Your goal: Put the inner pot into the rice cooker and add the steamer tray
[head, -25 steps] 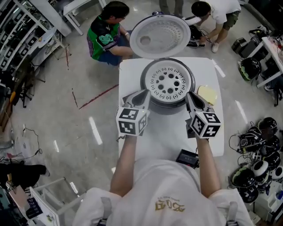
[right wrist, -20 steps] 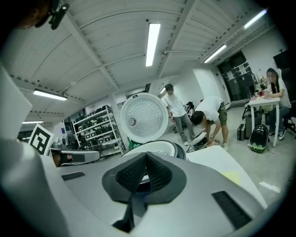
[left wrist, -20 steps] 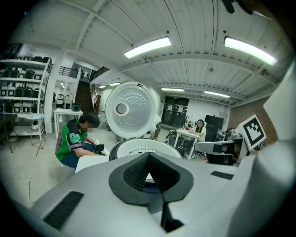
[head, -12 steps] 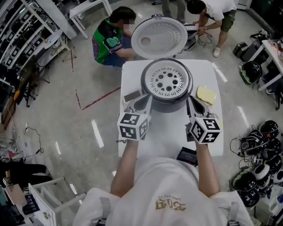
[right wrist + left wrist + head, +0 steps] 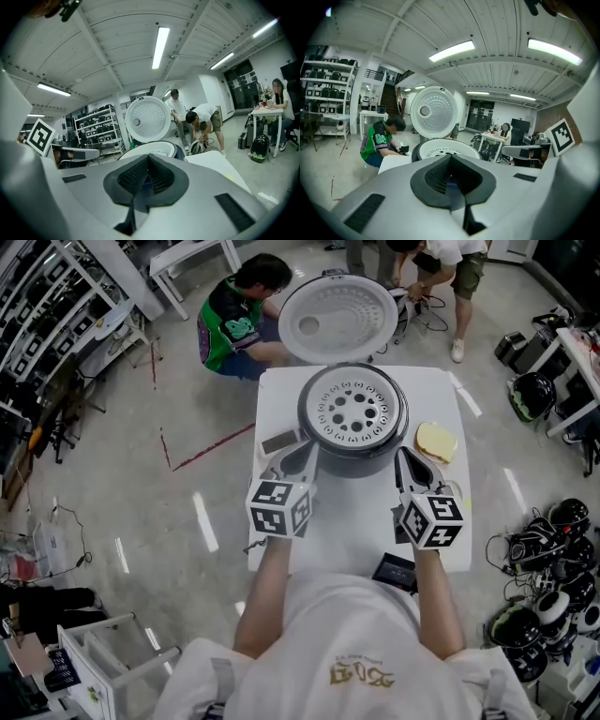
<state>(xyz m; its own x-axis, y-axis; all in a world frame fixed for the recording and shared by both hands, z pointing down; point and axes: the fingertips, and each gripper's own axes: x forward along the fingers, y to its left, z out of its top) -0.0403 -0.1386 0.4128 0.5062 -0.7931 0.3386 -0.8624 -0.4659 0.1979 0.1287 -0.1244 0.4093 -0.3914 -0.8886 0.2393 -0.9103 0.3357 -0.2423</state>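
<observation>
Steamer tray point(image 5: 355, 413) seated in the rice cooker point(image 5: 360, 466), lid point(image 5: 337, 320) raised, on the white table point(image 5: 349, 521). My left gripper point(image 5: 300, 451) and right gripper point(image 5: 405, 458) sit just beside the cooker's front, each with jaws closed together on nothing.

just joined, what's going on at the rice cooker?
A person stands at a white table with tongs in each hand. The rice cooker has its lid up, and the perforated steamer tray already sits in its top; what lies under the tray is hidden. The left tongs and right tongs are both shut and empty, held just short of the cooker's near side.
</observation>
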